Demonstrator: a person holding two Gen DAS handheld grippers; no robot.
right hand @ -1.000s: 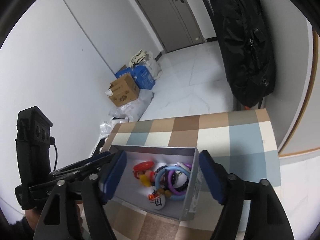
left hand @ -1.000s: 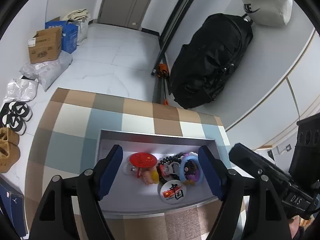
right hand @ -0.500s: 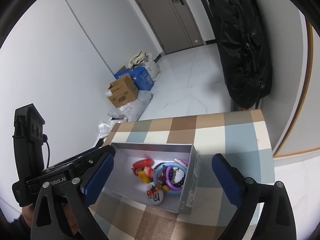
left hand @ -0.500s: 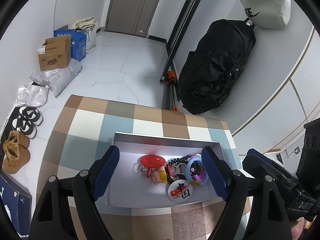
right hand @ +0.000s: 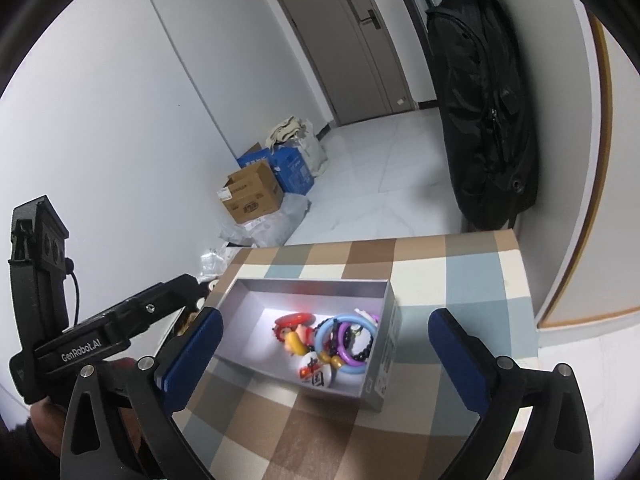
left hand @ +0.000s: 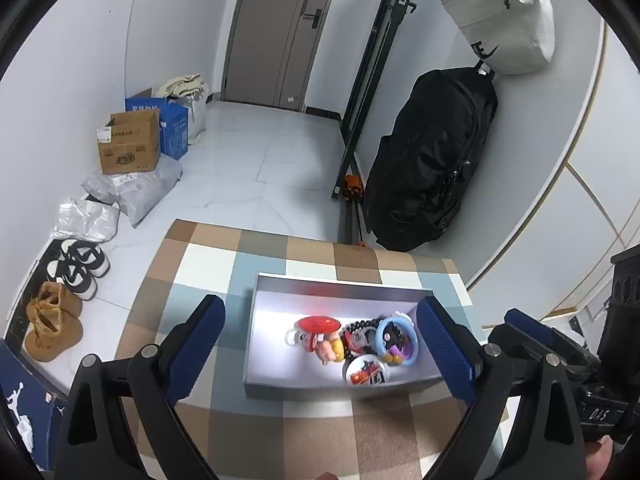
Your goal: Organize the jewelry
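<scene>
Overlapping trinkets (left hand: 356,340) crowding box (left hand: 340,384) corner

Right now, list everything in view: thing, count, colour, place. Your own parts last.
box: 1, grey, open, on the checked cloth
checked cloth: 1, brown, blue, cream, on the table
light blue ring: 1, in the box, right end
purple ring: 1, inside the blue one
black bead bracelet: 1, in the box
round badge: 1, white and red, near wall
red disc charm: 1, middle
black bag: 1, against the wall
cardboard carton: 1, brown, floor
left tongs: open, above the box
right tongs: open, above the box
</scene>
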